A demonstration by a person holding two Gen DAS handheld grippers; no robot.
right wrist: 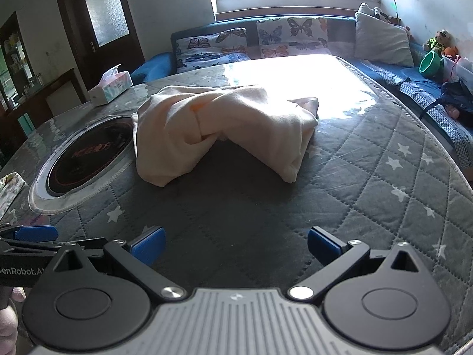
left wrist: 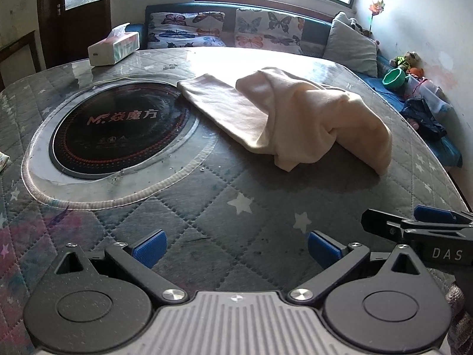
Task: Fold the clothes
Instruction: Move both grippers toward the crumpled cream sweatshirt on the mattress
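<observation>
1. The left gripper (left wrist: 235, 248) hangs low over the quilted table cover (left wrist: 207, 222), its blue pads spread wide with nothing between them
2. The right gripper (right wrist: 235, 247) is likewise released, jaws wide apart and empty, just above the same cover
3. The two tools sit side by side: the right one's fingers jut in at the left wrist view's right edge, the left one's at the right wrist view's left edge
4. The cream garment (left wrist: 295, 118) lies crumpled ahead of both, well apart from either; for the left gripper it is ahead and to the right, for the right gripper nearly straight ahead, slightly left
5. One flat part of it reaches toward the round black cooktop (left wrist: 124, 133), which lies ahead-left of both tools
6. Farther out stand a tissue box (left wrist: 113, 48) and a sofa with butterfly cushions (left wrist: 189, 29)
</observation>
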